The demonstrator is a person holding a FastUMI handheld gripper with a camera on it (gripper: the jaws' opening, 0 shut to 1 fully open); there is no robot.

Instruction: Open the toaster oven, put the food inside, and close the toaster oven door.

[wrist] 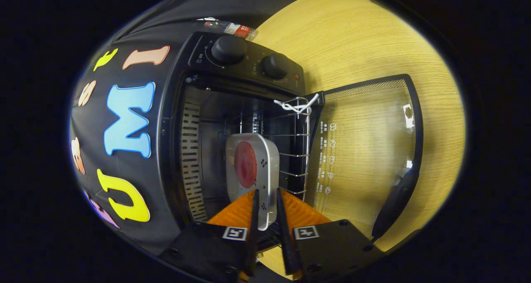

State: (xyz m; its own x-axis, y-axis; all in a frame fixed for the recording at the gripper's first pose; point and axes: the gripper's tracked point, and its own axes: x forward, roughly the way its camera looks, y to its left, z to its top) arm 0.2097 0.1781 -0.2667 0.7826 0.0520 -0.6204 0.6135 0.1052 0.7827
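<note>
Gripper view: the image is rolled, so take every bearing from the fingers and the oven, not from the picture.

1. Tool state. Your gripper (265, 210) has its fingers drawn in narrow, with the near rim of the white tray (253, 175) between them. The rim fills the gap and both fingers appear to press on it; treat the tray as held.

2. Load. The tray carries a round red piece of food (245, 164). It lies directly ahead of the fingers, its long axis in line with them and pointing into the cavity.

3. Position. The tray is already inside the toaster oven (240, 121), over the wire rack (295, 150), which is drawn partly forward. Whether the tray bears fully on the rack cannot be told.

4. Door. The glass door (369, 150) hangs fully open to one side of the fingers, beside the rack, with its dark handle (394, 200) at the far edge.

5. Judgement. Placing is nearly complete. The coming move turns on the insertion line: keep release and withdrawal along the tray's long axis. The door remains to be closed.
</note>
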